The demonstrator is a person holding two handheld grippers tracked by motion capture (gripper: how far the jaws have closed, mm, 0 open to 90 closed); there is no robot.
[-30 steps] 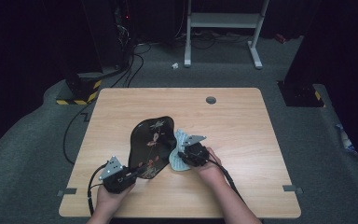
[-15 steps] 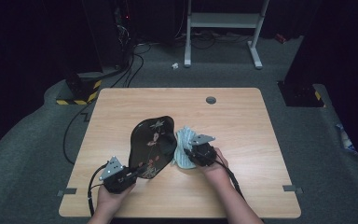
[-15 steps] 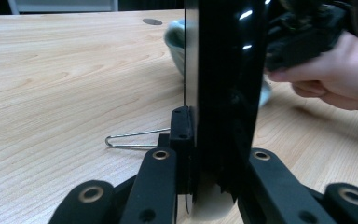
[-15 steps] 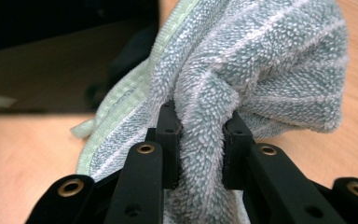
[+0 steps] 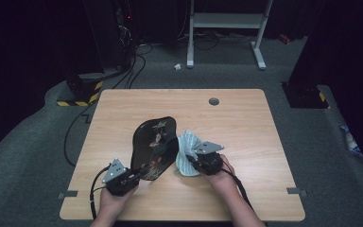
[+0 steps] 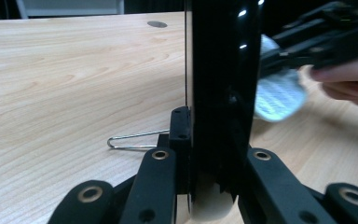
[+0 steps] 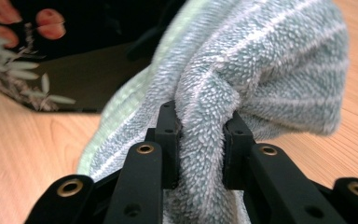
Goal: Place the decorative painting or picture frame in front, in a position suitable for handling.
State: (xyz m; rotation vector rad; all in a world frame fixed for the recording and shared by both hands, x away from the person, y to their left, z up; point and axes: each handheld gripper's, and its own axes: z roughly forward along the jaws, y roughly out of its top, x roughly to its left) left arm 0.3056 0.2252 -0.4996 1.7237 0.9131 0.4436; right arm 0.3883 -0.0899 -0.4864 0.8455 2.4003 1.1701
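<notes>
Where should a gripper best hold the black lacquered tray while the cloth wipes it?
Probably at its near rim, from the person's side. The black tray stands tilted with its decorated face toward the cloth, so the thin edge fits between the jaws, as the left gripper shows, leaving the face free.

Wooden table (image 5: 246,118), light grain. Round grey grommet (image 5: 213,101) set in the top near the far edge, right of centre. Thin bent wire clip (image 6: 137,140) lies flat on the table. Grey carpet floor (image 5: 312,156) all round. Beyond the far edge: white metal frame (image 5: 227,28) on two feet, black cables (image 5: 139,59), small white scrap (image 5: 177,67). Yellow-black striped block (image 5: 78,94) off the far left corner.
</notes>
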